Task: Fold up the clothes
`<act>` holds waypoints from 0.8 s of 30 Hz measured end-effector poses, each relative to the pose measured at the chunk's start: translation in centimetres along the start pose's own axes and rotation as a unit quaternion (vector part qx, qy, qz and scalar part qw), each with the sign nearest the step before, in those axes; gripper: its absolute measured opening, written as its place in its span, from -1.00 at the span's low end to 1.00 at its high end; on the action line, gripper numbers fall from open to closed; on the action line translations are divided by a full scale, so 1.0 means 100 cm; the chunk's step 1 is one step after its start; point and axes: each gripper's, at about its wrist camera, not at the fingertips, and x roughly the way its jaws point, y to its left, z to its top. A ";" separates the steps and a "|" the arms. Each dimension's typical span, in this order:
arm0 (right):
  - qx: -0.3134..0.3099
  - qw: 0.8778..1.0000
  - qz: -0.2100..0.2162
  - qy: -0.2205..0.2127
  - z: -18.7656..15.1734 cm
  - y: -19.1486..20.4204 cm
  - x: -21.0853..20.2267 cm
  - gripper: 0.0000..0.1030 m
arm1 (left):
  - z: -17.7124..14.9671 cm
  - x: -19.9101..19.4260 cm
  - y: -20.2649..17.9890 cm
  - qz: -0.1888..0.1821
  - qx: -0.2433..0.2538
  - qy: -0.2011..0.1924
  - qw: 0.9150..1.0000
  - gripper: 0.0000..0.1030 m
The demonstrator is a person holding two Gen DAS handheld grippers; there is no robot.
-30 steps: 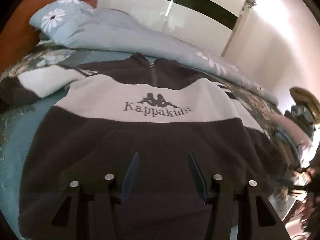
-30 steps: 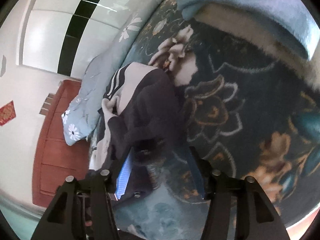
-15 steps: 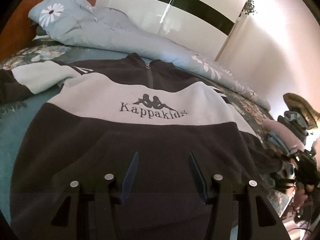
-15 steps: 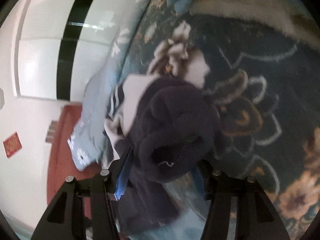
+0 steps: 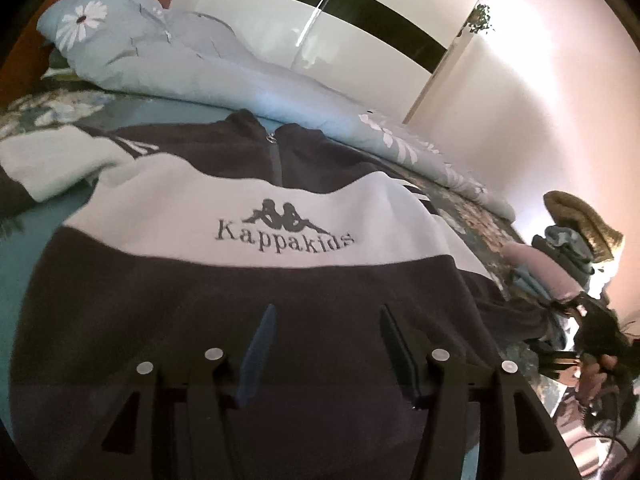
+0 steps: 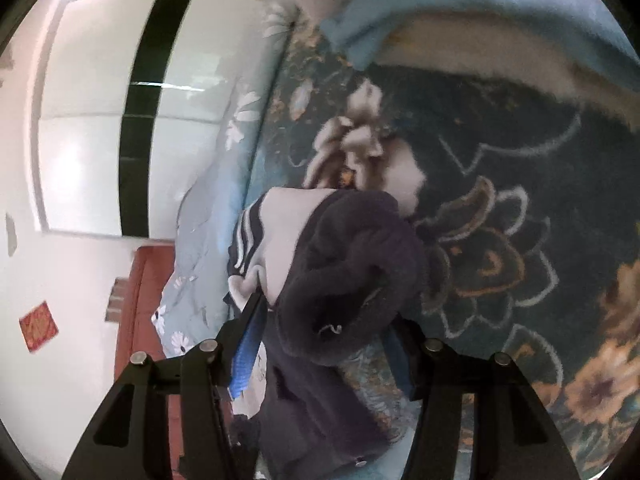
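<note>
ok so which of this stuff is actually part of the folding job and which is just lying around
Part of the job:
- sweatshirt
- its sleeve, between the right gripper's fingers
- left gripper, open over the hem

Just lying about:
- quilt
- blanket
- clothes pile
- headboard

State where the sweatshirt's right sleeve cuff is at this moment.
In the right wrist view, the dark cuff sits bunched between the right tool's fingers, above the floral bedspread.
</note>
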 end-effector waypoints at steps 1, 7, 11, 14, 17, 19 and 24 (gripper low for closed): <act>-0.001 1.000 -0.008 -0.001 0.001 0.000 0.001 0.11 | -0.001 -0.001 0.003 -0.006 -0.006 -0.001 1.000 0.15; -0.020 0.998 -0.064 -0.013 0.002 0.003 0.008 -0.21 | -0.003 -0.005 0.020 -0.029 -0.040 -0.007 0.999 0.18; -0.088 0.991 -0.103 -0.016 0.009 0.027 0.011 -0.57 | -0.005 -0.006 0.029 -0.038 -0.057 -0.007 0.998 0.19; -0.168 0.978 -0.115 -0.034 0.029 0.078 0.011 -0.63 | -0.006 -0.006 0.033 -0.039 -0.062 -0.007 0.997 0.19; -0.267 0.952 -0.124 -0.083 0.059 0.154 0.001 -0.64 | -0.006 -0.008 0.037 -0.037 -0.068 -0.012 0.997 0.19; -0.317 0.931 -0.133 -0.122 0.080 0.198 -0.008 -0.64 | -0.006 -0.008 0.041 -0.039 -0.075 -0.013 0.996 0.20; -0.349 0.900 -0.183 -0.184 0.134 0.238 -0.017 -0.65 | -0.005 -0.007 0.046 -0.042 -0.084 -0.009 0.996 0.21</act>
